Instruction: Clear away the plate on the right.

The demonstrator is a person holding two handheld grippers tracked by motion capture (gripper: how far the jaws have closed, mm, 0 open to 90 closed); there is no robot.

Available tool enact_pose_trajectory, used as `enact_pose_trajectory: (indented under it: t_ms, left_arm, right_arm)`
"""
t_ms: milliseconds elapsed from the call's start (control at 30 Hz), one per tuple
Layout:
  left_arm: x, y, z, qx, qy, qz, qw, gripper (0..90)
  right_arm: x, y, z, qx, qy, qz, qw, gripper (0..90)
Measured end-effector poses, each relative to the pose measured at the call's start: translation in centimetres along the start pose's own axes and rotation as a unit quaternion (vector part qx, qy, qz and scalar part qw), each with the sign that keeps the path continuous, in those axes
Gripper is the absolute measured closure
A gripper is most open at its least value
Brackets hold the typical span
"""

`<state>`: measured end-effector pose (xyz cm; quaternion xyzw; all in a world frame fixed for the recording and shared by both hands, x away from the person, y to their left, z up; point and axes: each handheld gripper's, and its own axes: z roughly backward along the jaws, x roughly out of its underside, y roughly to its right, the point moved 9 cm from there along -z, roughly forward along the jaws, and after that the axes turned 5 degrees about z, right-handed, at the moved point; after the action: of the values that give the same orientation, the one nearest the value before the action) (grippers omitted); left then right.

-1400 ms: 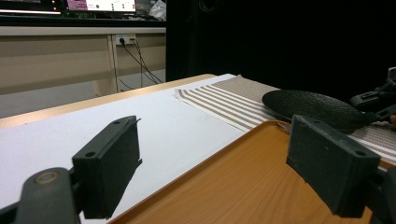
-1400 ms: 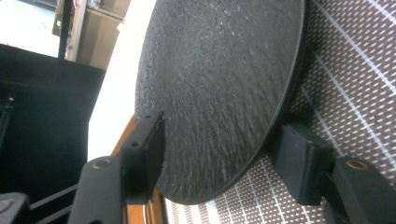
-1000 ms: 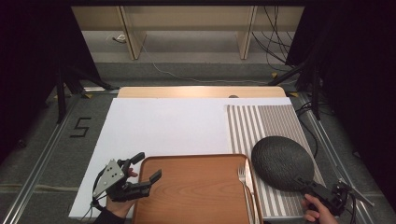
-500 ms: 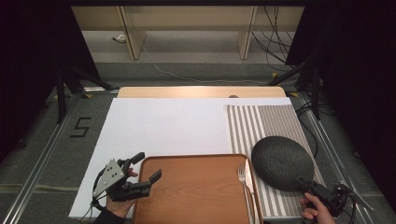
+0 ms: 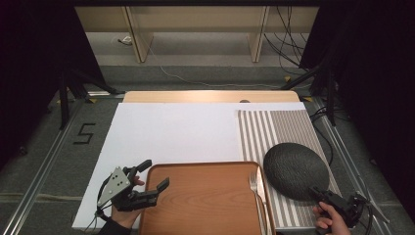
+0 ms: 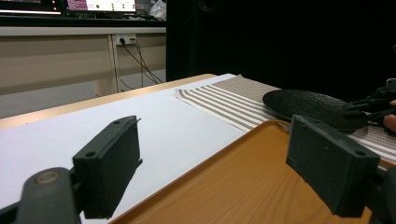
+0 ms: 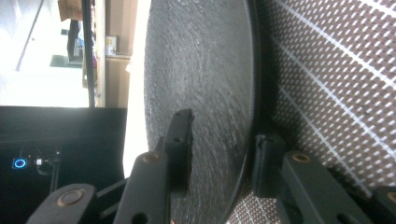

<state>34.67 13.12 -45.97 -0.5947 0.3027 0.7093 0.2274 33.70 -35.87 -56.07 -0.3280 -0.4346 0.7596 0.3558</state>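
Observation:
A black textured plate (image 5: 293, 169) lies on a striped placemat (image 5: 274, 127) at the right. My right gripper (image 5: 317, 192) is at the plate's near rim, turned on its side. Its jaws have just been closing, and in the right gripper view (image 7: 225, 126) one jaw stands over the plate (image 7: 201, 60) and the other under the rim, with a gap still showing. My left gripper (image 5: 156, 174) is open at the left edge of a wooden tray (image 5: 205, 200). Its jaws (image 6: 215, 126) straddle the tray's corner (image 6: 252, 182) without touching it.
A fork (image 5: 254, 183) lies along the tray's right side, next to the plate. A white sheet (image 5: 176, 132) covers the table's left and middle. The table's far wooden edge (image 5: 205, 96) meets a floor with cables, and dark stands rise at both sides.
The right gripper's jaws have drawn closer together around the plate's near rim. Both hands, the plate and the tray have stayed where they were.

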Motion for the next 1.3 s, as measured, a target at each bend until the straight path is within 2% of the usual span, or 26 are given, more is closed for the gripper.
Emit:
enact_pose_trajectory:
  t_ms: [467,567,767,933,1200,1300]
  left_arm:
    - [-0.03,0.01,0.0,0.0,0.001,0.001,1.0,17.0]
    - [-0.01,0.01,-0.02,0.001,0.0,0.001,1.0,17.1]
    - [-0.03,-0.02,-0.03,0.0,0.001,0.001,1.0,17.1]
    - [-0.01,0.01,-0.05,0.0,-0.001,0.0,1.0,17.1]
    - [-0.04,0.03,-0.02,0.001,0.001,0.0,1.0,17.1]
    - [-0.04,0.02,-0.02,0.001,0.0,0.0,1.0,17.1]
  right_arm:
    - [0.07,0.69,0.0,0.006,-0.003,-0.026,0.9996,83.7]
    - [0.03,0.48,0.07,-0.006,-0.001,-0.034,0.9994,85.1]
    - [0.02,0.31,0.22,-0.014,0.007,-0.034,0.9993,85.9]
    - [0.0,0.39,0.18,-0.02,0.007,-0.045,0.9988,86.0]
    - [-0.13,-0.06,0.11,-0.031,0.011,-0.025,0.9991,84.8]
    - [-0.17,-0.29,0.1,-0.042,0.013,-0.021,0.9988,84.8]
